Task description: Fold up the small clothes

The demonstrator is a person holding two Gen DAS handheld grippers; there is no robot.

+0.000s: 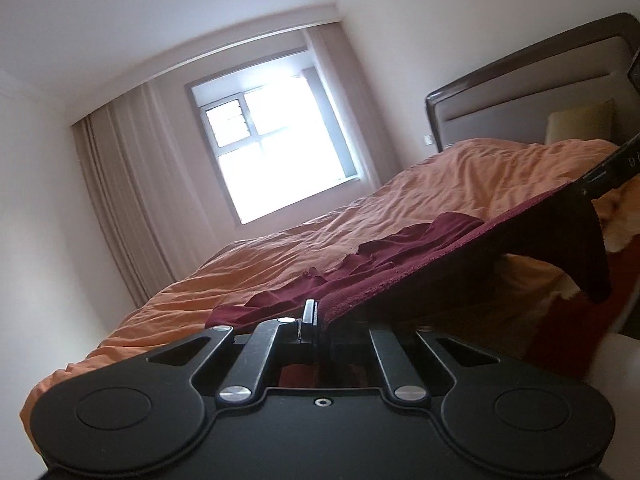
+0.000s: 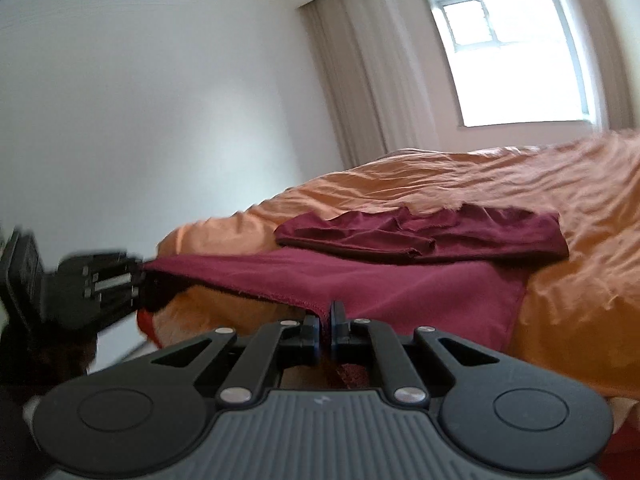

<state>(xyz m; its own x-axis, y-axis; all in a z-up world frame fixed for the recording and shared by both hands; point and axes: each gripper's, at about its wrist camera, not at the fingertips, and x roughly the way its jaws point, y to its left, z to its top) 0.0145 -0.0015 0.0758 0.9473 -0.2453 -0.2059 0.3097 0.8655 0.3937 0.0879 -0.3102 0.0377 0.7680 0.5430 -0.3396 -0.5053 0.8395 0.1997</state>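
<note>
A dark red garment (image 1: pixel 440 256) lies on the bed, its near edge lifted and pulled taut between both grippers. My left gripper (image 1: pixel 316 316) is shut on one end of that edge; the right wrist view shows it at the left (image 2: pixel 142 276). My right gripper (image 2: pixel 325 316) is shut on the garment (image 2: pixel 400 284) at the other end and shows at the upper right of the left wrist view (image 1: pixel 584 190). Farther back, a rumpled, folded-over dark red part (image 2: pixel 420 236) rests on the cloth. A corner of fabric hangs down below the right gripper.
The bed carries a creased orange duvet (image 1: pixel 300 248) (image 2: pixel 560 200). A padded headboard (image 1: pixel 520 92) and a pale pillow (image 1: pixel 580 124) stand at its head. A bright window (image 1: pixel 272 144) with beige curtains (image 1: pixel 120 184) lies beyond; a white wall (image 2: pixel 140 120) is at the left.
</note>
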